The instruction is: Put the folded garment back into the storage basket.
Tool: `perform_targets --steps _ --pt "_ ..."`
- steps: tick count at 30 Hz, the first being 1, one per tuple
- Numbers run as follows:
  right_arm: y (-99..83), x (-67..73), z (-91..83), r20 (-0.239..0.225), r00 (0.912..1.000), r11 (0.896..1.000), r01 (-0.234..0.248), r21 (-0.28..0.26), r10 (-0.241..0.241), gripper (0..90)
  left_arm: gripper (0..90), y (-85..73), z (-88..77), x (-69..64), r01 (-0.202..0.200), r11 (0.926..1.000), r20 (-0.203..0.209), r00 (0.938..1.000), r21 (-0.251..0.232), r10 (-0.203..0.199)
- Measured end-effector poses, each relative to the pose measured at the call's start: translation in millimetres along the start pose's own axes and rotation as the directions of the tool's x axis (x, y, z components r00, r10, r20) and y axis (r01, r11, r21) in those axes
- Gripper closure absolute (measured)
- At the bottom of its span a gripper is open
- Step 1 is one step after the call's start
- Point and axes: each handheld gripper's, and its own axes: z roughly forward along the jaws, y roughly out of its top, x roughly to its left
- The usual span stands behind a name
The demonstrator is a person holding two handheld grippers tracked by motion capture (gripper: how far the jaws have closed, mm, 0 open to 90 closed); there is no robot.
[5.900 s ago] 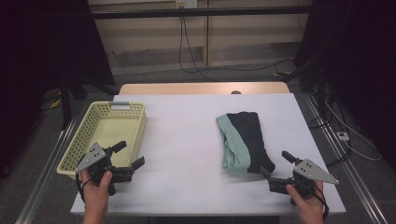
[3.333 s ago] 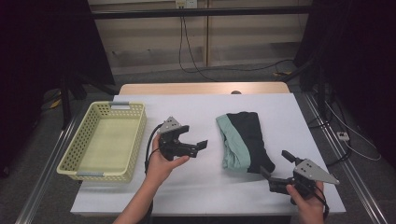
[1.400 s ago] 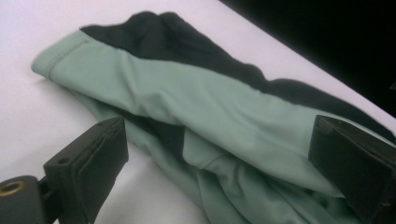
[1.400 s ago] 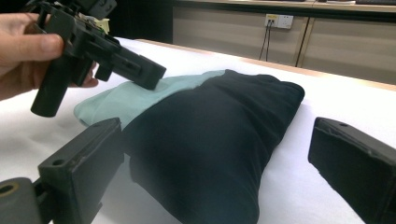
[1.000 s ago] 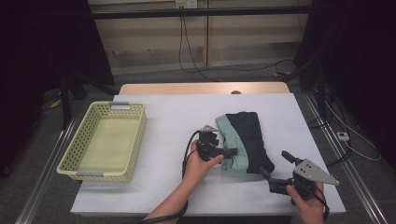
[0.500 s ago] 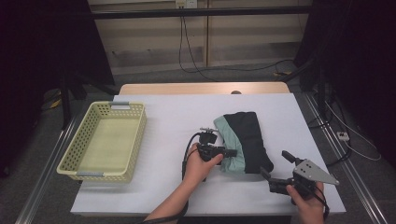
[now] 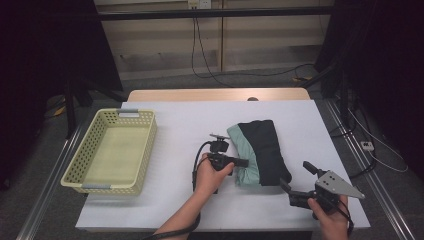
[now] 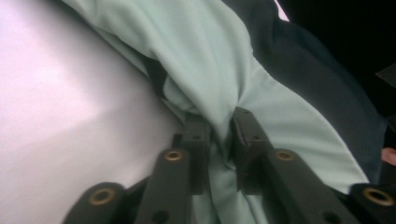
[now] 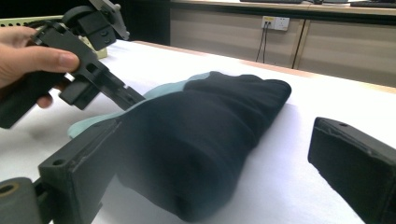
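Resting at the near right edge of the white table (image 7: 180,115), the right claw (image 7: 296,176) stands with its jaws wide apart and nothing between them, pointed at the folded garment (image 7: 260,150) just beyond. That garment is a thick bundle of two cloths, pale mint green on its left side and black on its right, lying right of the table's middle; in the right gripper view (image 9: 219,140) its black bulk is rounded and creased. The left claw (image 8: 219,135) has just been closing and now pinches a fold of the mint cloth at the bundle's near left edge, the fabric puckered between the pads. Compared with the earliest frame, the left hand (image 7: 210,172) has crossed from beside the basket (image 7: 85,172) to the garment, while the right hand (image 7: 330,212) has kept its place. Farther left, the yellow lattice basket sits well apart from the garment, with open table surface between. Beyond the table, cables hang along a pale wall.
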Motion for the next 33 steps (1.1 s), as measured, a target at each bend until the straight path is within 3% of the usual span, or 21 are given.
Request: perform_targets --steps 2,7,11,15,20,22,24,27,29,30,33 --pt "-0.1 -1.3 -0.9 0.004 1.0000 1.000 -0.004 -0.003 0.004 3.4 83.7 2.8 -7.9 2.4 0.001 1.0000 0.005 1.0000 0.002 -0.001" --pt "0.2 -1.4 -0.9 0.007 1.0000 1.000 -0.004 -0.003 0.004 3.5 84.0 7.6 -18.2 6.4 0.005 0.9996 -0.011 0.9999 0.029 -0.005" --pt "0.2 -0.4 -0.2 0.004 1.0000 1.000 -0.002 -0.001 0.002 3.5 84.0 6.0 -16.5 7.1 0.017 0.9998 -0.005 0.9998 0.012 -0.017" --pt "-0.2 -0.5 -0.1 0.002 1.0000 1.000 -0.003 0.000 0.003 3.5 80.9 6.5 -17.6 8.9 -0.008 0.9999 -0.025 0.9997 -0.008 0.008" --pt "-0.3 -1.3 -0.2 0.003 1.0000 1.000 -0.004 0.001 0.004 3.5 56.4 5.3 -16.8 5.6 -0.064 0.9976 -0.092 0.9938 -0.025 0.061" --pt "-0.2 -1.2 0.3 0.003 1.0000 1.000 -0.002 0.001 0.002 3.5 50.0 4.0 -14.1 5.4 -0.054 0.9982 -0.104 0.9933 -0.028 0.051" --pt "-0.2 -0.3 0.7 0.001 1.0000 1.000 -0.002 0.002 0.002 3.5 47.8 2.0 -9.7 6.1 -0.042 0.9985 -0.083 0.9958 -0.035 0.039" --pt "-0.2 0.2 0.9 -0.002 1.0000 1.000 0.001 0.003 -0.001 3.5 49.7 -2.2 -2.2 5.2 -0.017 0.9991 -0.056 0.9983 -0.039 0.015" --pt "-0.1 0.2 0.8 0.001 1.0000 1.000 -0.003 0.002 0.003 3.5 57.6 -3.2 1.6 3.8 -0.001 0.9990 -0.033 0.9995 -0.044 0.000" --pt "0.0 0.0 0.6 0.001 1.0000 1.000 -0.002 0.002 0.002 3.5 58.8 -3.2 2.7 3.7 -0.014 0.9990 -0.024 0.9996 -0.043 0.013" --pt "0.3 0.0 0.3 0.002 1.0000 1.000 -0.001 -0.001 0.001 3.5 69.9 -2.1 2.4 1.0 -0.009 0.9992 -0.031 0.9995 -0.039 0.008"
